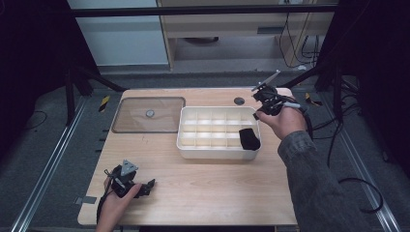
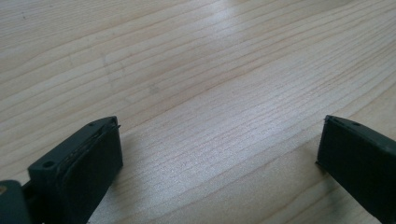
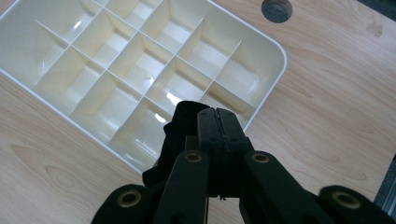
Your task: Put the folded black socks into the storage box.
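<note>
Right claw [image 3: 218,116] pinched together, empty, above the organizer tray's [image 1: 217,153] corner; black cloth [image 1: 249,138] sits in that corner compartment. Left claw [image 2: 219,154] spread apart, idle on tabletop [image 1: 203,183]. Drop looks done; next: retreat clear.

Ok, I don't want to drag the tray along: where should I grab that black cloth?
Take the black cloth by the bunched part spilling over the near right corner of the tray. Probably come down from above with the right tool: that part stands clear of the dividers, so the jaws can close across it.
</note>
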The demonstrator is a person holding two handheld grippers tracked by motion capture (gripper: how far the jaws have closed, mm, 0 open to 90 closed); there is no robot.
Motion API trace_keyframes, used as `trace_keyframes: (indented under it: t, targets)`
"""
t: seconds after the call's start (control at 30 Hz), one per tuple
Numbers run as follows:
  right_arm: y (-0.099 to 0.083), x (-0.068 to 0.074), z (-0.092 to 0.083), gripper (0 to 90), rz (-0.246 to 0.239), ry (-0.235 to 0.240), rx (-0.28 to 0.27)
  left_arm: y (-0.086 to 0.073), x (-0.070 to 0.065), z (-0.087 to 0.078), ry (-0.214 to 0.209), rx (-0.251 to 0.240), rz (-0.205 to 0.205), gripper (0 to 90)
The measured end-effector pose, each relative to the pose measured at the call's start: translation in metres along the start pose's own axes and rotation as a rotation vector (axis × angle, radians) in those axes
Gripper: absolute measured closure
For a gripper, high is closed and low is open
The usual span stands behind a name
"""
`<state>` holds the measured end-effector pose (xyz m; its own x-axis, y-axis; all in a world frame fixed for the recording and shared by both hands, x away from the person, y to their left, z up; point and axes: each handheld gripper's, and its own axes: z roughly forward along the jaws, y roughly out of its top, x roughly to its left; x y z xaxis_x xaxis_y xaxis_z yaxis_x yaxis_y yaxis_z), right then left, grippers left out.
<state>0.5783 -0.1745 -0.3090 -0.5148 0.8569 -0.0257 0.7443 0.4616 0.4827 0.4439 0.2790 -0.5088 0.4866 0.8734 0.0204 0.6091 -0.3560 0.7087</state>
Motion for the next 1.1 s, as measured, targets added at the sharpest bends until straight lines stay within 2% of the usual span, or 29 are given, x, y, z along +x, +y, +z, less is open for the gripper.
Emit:
trace_keyframes:
  t: [0.17,0.27,0.43,0.7,0.83,0.9,1.1]
  targets:
    - [-0.002,0.0,0.01,90.0,-0.003,0.01,0.029,0.0,0.0,0.0,0.0,0.0,0.002,0.0]
    - [-0.004,0.0,0.015,90.0,0.015,0.029,0.024,0.0,0.0,0.0,-0.001,0.0,0.002,0.0]
    - [-0.006,0.001,0.025,90.0,0.014,0.022,0.047,0.0,0.0,0.0,-0.001,0.002,0.003,0.0]
    - [-0.009,0.002,0.038,90.0,0.03,0.04,0.063,0.0,-0.001,0.0,-0.001,0.0,0.002,0.0]
    - [-0.011,0.002,0.043,90.0,0.015,0.031,0.073,0.0,0.0,0.0,-0.001,0.0,0.003,0.0]
    - [-0.011,0.003,0.044,90.0,0.029,0.047,0.066,0.0,-0.001,0.0,-0.001,0.0,0.002,0.0]
    - [-0.013,0.007,0.052,90.0,0.018,0.052,0.076,0.0,-0.001,0.0,-0.001,0.0,0.003,0.0]
